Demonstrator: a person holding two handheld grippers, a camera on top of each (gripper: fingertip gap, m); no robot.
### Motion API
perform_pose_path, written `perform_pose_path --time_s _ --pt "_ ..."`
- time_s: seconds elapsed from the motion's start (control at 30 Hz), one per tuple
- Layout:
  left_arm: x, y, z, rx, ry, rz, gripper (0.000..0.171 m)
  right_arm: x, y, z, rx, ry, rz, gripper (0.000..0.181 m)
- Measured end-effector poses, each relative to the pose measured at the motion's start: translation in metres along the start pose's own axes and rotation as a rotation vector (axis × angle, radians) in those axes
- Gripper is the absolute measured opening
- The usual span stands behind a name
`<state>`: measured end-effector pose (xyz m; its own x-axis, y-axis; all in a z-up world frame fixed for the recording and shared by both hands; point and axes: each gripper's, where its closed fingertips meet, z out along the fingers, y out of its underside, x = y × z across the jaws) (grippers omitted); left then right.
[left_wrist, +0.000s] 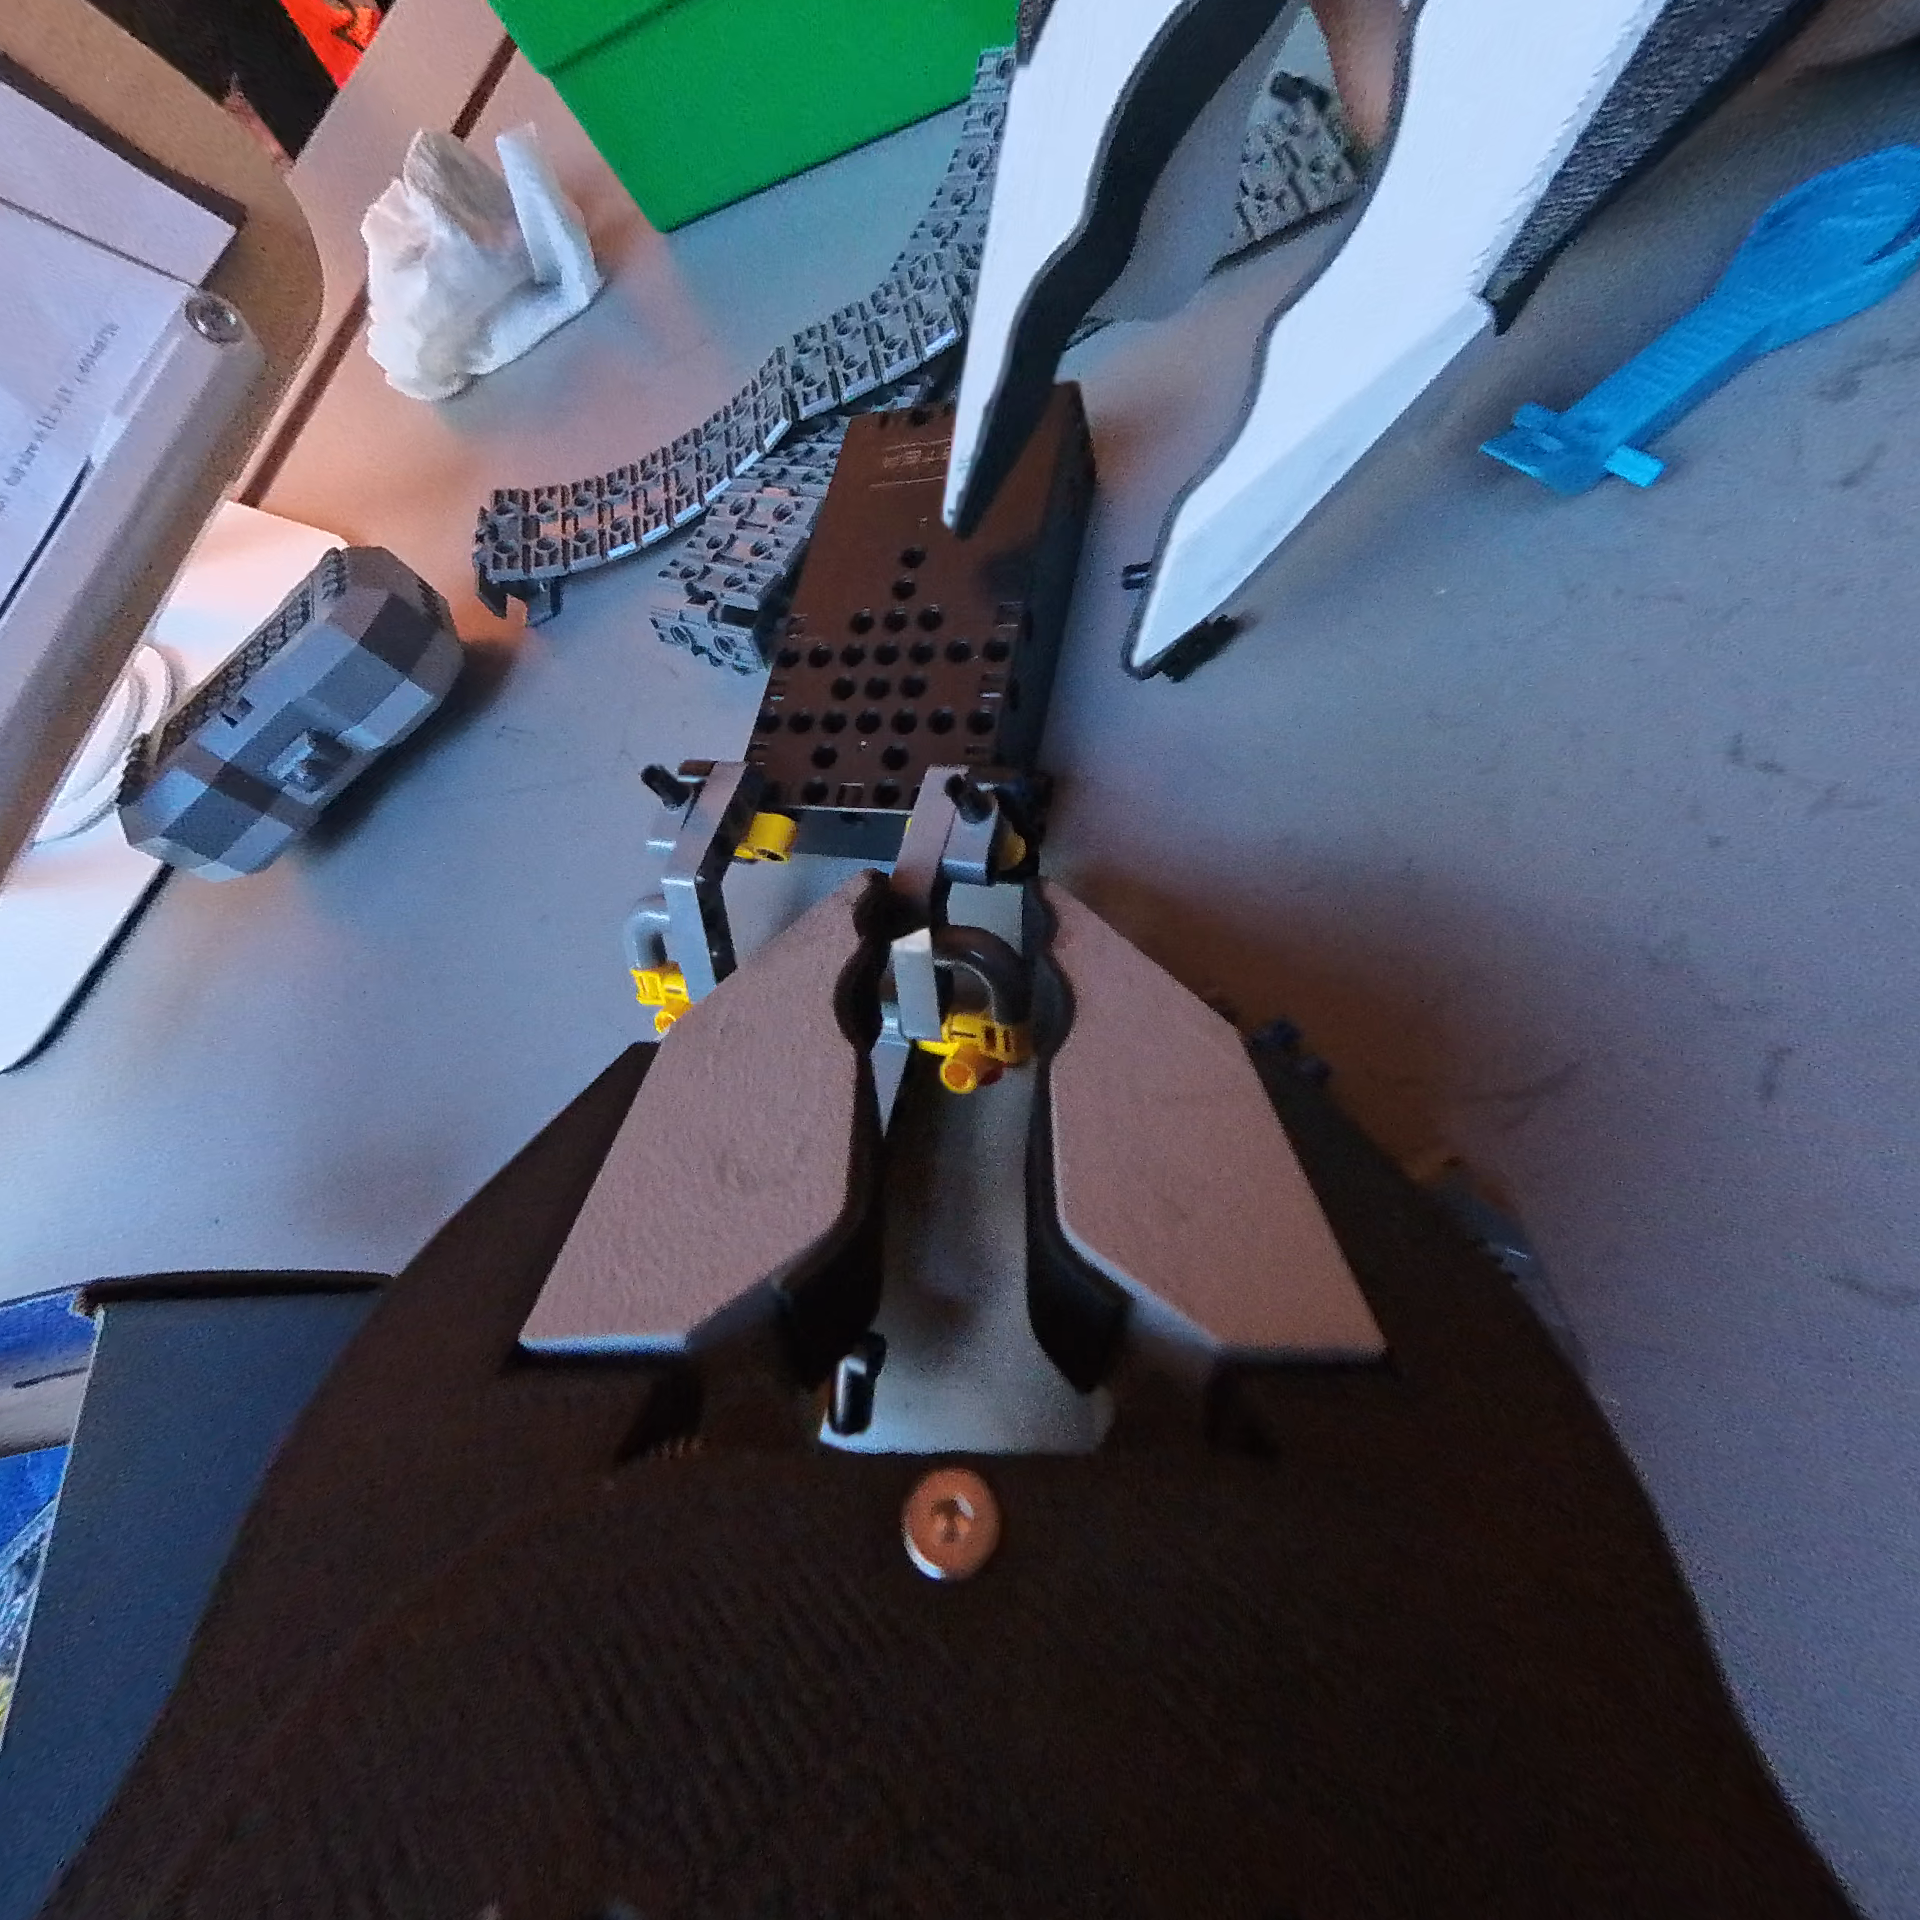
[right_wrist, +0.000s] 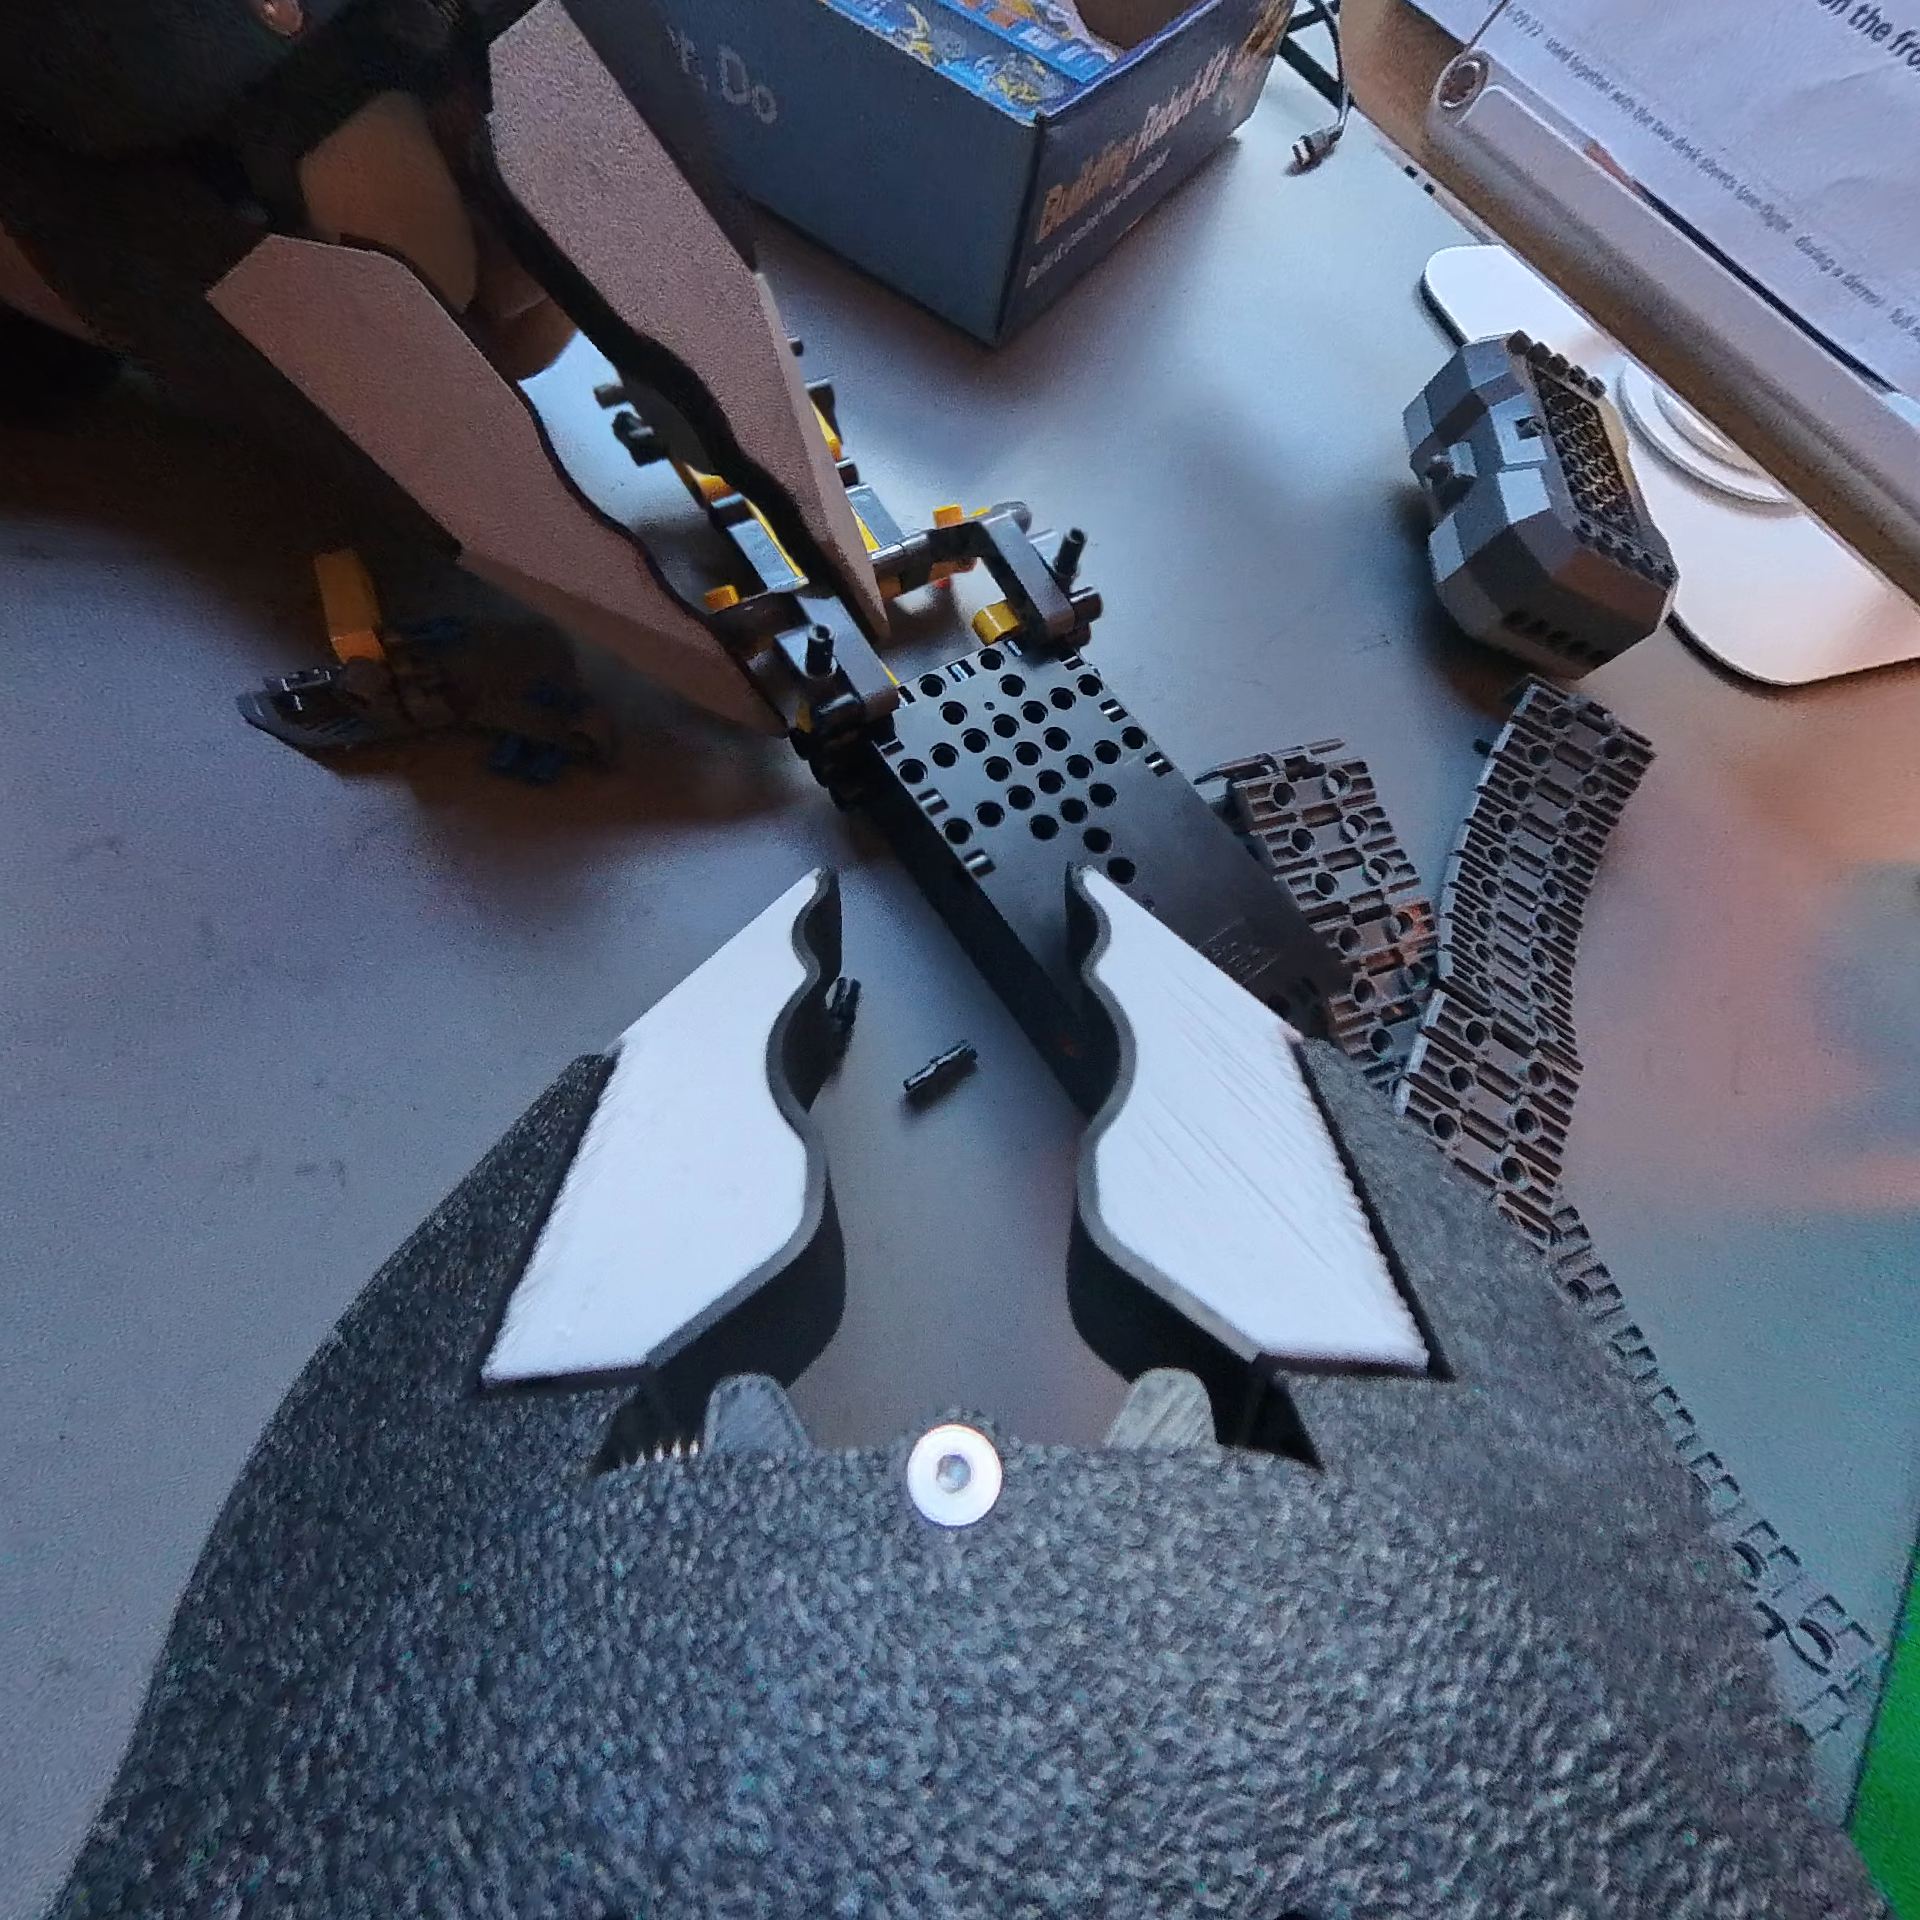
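Note:
A black perforated block (left_wrist: 914, 623) lies on the grey table with a grey beam frame (left_wrist: 966, 831) and yellow connectors pinned to its near end. My left gripper (left_wrist: 956, 899), with tan fingers, is shut on one arm of that frame; it also shows in the right wrist view (right_wrist: 826, 675). My right gripper (right_wrist: 956, 894), with white fingers, is open at the block's (right_wrist: 1018, 790) other end. One fingertip (left_wrist: 966, 499) is over the block's top and the other is beside it, over the table. Two small black pins (right_wrist: 940, 1068) lie between the white fingers.
Grey track-link chains (right_wrist: 1507, 935) curl beside the block. A grey motor block (right_wrist: 1527, 509) sits by a monitor foot (right_wrist: 1766, 623). A blue box (right_wrist: 987, 135), a green box (left_wrist: 748, 94), a white tissue (left_wrist: 447, 281), a blue plastic tool (left_wrist: 1766, 312) and loose small pieces (right_wrist: 353, 644) lie around. My right gripper's tips are some 15 cm from the grey motor block (right_wrist: 1527, 509). It is also in sight in the left wrist view (left_wrist: 334, 638).

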<state>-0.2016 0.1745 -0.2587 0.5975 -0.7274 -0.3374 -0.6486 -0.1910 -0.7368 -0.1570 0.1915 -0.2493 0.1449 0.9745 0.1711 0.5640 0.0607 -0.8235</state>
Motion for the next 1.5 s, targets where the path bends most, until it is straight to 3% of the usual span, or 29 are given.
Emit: perform_pose_path --time_s 0.3,0.57,0.87,1.13,1.27,1.33,1.4,1.5 --pt "0.007 -0.017 -0.014 0.128 0.05 -0.062 0.021 -0.011 -0.006 -0.005 0.051 -0.04 -0.057 0.04" --pt "0.0 -0.023 -0.023 0.198 0.142 -0.333 0.019 -0.016 -0.023 -0.015 0.167 0.054 -0.199 0.045" --pt "0.0 -0.029 -0.021 0.234 0.322 -0.621 0.018 -0.006 -0.013 -0.004 0.044 0.257 -0.404 0.047" --pt "0.003 -0.033 -0.02 0.246 0.353 -0.667 0.018 0.0 -0.008 -0.002 0.003 0.294 -0.433 0.04" --pt "0.012 -0.049 -0.029 0.353 0.57 -0.781 0.013 0.001 -0.003 -0.001 -0.027 0.302 -0.454 0.03" --pt "0.004 -0.054 -0.04 0.448 0.628 -0.833 0.0 0.003 0.0 -0.001 -0.044 0.318 -0.464 0.03" --pt "-0.015 -0.052 -0.05 0.542 0.57 -0.868 0.0 0.005 0.003 0.0 -0.061 0.322 -0.456 0.031" --pt "-0.035 -0.04 -0.057 0.556 0.447 -0.839 0.0 0.006 0.004 0.0 -0.058 0.315 -0.431 0.032"
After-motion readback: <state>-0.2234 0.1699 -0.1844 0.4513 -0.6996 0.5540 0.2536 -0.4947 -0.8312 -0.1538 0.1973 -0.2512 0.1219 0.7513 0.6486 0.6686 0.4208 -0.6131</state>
